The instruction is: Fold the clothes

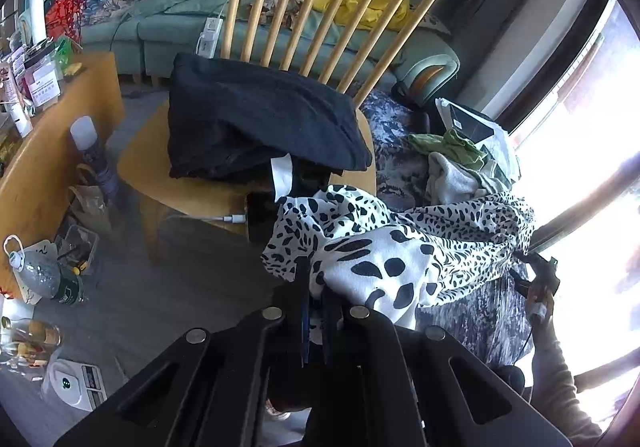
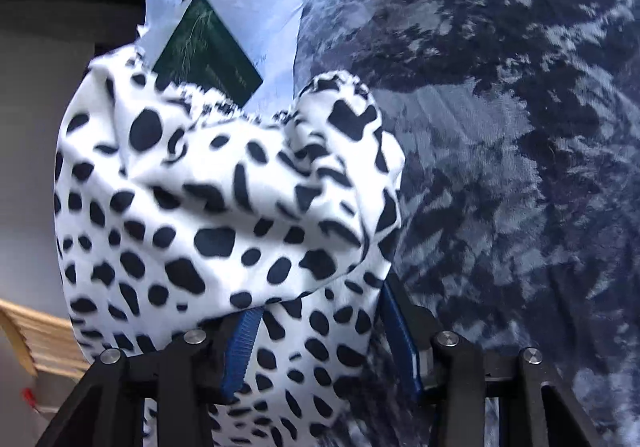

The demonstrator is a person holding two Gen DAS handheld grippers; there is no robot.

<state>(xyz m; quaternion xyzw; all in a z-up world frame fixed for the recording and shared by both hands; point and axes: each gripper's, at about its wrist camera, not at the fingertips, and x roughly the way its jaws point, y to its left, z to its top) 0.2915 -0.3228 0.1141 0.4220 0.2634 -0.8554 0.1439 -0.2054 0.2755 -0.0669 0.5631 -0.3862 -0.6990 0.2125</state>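
Pinching the spotted cloth [image 1: 376, 271], the left hand-held gripper [image 1: 316, 311] is clamped tight on one end. The right hand-held gripper [image 2: 320, 335] has cloth bunched between its part-spread jaws, over a mottled blue cover [image 2: 500, 151] beside the chair [image 1: 192, 183].

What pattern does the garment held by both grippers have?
The garment is white with irregular black spots, like an animal print. The right wrist view shows it best.
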